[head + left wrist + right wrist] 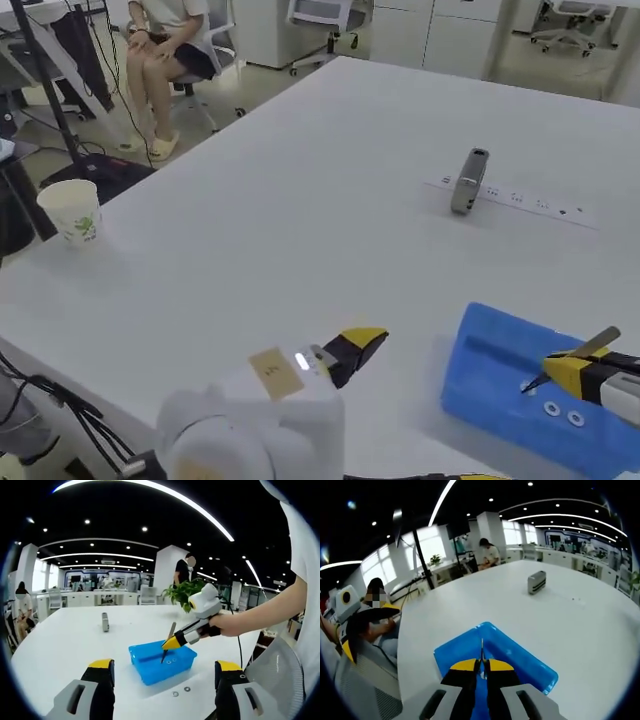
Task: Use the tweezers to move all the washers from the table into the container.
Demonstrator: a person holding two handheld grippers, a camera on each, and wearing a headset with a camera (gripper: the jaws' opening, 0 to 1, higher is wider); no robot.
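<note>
A blue container (490, 375) stands on the white table near its front edge, with two washers (563, 413) lying inside it. My right gripper (572, 370) is shut on the metal tweezers (592, 346), whose tips point down into the container (520, 660). In the right gripper view the tweezers (481, 650) stick out between the closed jaws of the right gripper (481, 667). My left gripper (165, 672) stands open and empty, short of the container (150, 672). One of its fingertips (365, 340) shows in the head view. Two washers (181, 691) lie on the table in front of the container.
A grey oblong device (468, 180) lies on a strip of sockets at the table's far right. A paper cup (72, 210) stands at the left edge. Cables (60, 410) hang off the front left corner. A seated person (165, 45) is beyond the table.
</note>
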